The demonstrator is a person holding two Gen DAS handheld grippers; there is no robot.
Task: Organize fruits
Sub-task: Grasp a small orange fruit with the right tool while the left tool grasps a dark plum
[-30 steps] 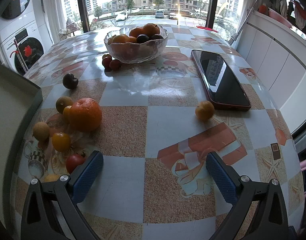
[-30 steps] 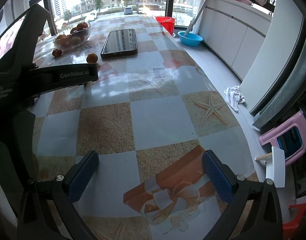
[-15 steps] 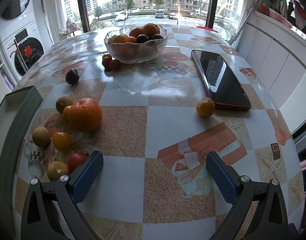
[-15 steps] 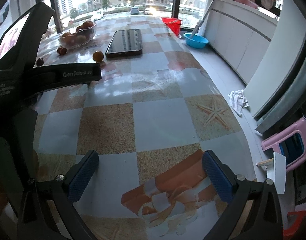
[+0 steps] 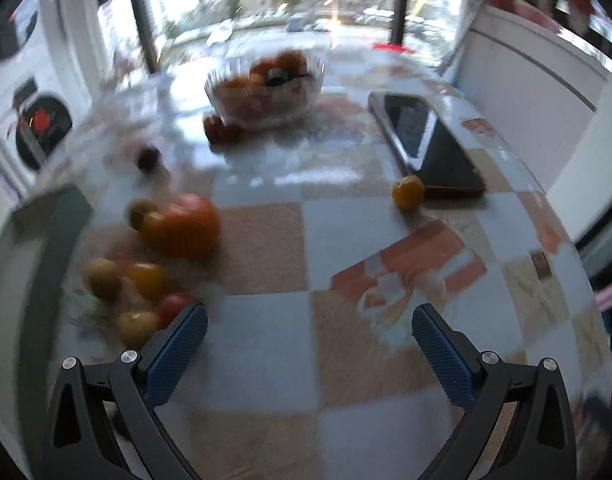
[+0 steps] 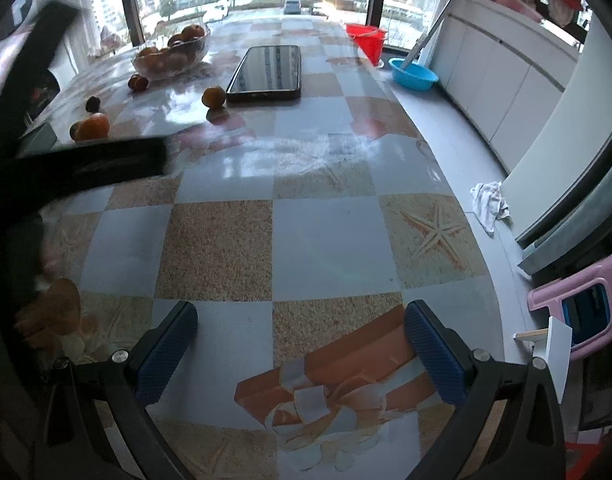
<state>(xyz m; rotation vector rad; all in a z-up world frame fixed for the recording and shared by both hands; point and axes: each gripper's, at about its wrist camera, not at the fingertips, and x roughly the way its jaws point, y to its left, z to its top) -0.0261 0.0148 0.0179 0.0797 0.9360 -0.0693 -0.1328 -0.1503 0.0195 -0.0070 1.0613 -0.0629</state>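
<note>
A glass bowl (image 5: 266,84) holding several fruits stands at the far middle of the table; it also shows as the bowl (image 6: 172,56) in the right wrist view. Loose fruit lies left of centre: a big orange (image 5: 184,226), small yellow and brown fruits (image 5: 146,278), a red one (image 5: 172,306), a dark plum (image 5: 148,158). A lone small orange fruit (image 5: 407,192) rests beside the phone. My left gripper (image 5: 307,338) is open and holds nothing, its left finger close to the red fruit. My right gripper (image 6: 300,338) is open over bare tabletop.
A black phone (image 5: 429,140) lies flat at the right, seen too as the phone (image 6: 268,70). A grey-green tray edge (image 5: 46,248) sits at the table's left. The left gripper's body (image 6: 78,164) crosses the right wrist view. Past the right table edge lies the floor with a blue basin (image 6: 411,74).
The left wrist view has gone blurred as the left gripper swings; the scene shifts slightly right and nearer. The right gripper has turned left, bringing bowl and fruit further into view.
</note>
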